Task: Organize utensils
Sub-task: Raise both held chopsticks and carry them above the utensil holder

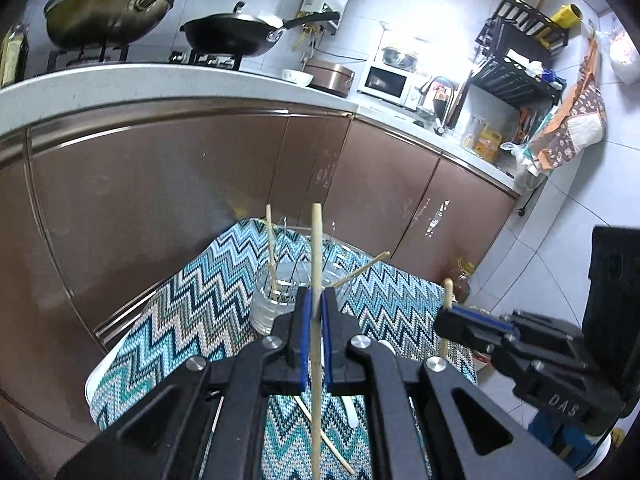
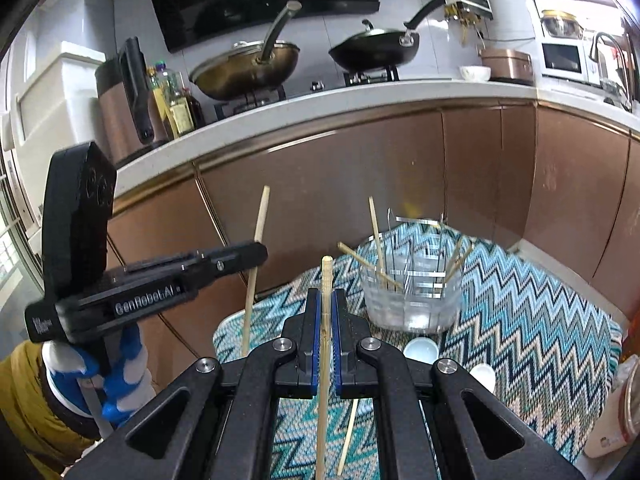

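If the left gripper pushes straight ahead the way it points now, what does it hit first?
Probably the clear utensil holder, directly beyond the left gripper, which is shut on a chopstick. Chopsticks already lean in the holder. Depth is hard to judge in this fisheye view.

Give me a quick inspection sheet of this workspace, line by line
Surface: zigzag cloth covers the table.
Job's things: clear holder with several chopsticks; one loose chopstick on the cloth.
Clutter: small white dish near the holder.
Grippers: left hand-held gripper shut on a chopstick; right hand-held gripper shut on another chopstick.
Cables: nothing seen.
Surroundings: brown cabinets, two woks on the stove.
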Available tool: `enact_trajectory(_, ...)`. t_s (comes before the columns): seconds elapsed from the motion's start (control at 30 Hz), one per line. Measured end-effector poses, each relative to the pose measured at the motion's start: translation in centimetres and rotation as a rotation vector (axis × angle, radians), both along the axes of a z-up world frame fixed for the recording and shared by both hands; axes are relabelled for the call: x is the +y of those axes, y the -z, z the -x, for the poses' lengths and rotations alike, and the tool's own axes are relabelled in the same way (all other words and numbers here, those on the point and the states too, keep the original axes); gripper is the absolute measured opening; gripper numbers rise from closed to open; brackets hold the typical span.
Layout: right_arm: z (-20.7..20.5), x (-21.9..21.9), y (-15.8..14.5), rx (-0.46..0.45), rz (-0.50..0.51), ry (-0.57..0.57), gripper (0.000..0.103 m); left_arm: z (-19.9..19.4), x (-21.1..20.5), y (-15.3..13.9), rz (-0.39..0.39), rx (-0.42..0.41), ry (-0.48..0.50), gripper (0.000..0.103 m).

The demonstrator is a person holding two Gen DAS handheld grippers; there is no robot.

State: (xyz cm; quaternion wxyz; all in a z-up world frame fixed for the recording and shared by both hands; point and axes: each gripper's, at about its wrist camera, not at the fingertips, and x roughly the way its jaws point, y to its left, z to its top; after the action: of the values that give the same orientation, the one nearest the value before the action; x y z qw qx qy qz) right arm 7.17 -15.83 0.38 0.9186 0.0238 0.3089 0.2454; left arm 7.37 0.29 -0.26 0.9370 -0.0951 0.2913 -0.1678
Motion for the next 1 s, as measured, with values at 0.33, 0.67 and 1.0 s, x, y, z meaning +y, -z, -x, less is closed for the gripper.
enact_trajectory(0.33,-2.3,-0.3,-3.3,-0.089,-0.050,-0.009,0.005,-1.1,1.2,-3.5,-0.007,-0.086,-0.010,0.005)
enact_trajectory(0.67,-5.1,-0.4,-7.1,-0.257,-0.121,0.014,0.005,-3.2,1.6,-6.2,0.044,-0.229,-0.065,0.005)
enact_trajectory(1.0,-9.6,-0.5,-7.3,-0.404,-0.120,0.079,0.005,-8.7,-1.5,-6.3,0.053,-0.352,-0.130,0.005)
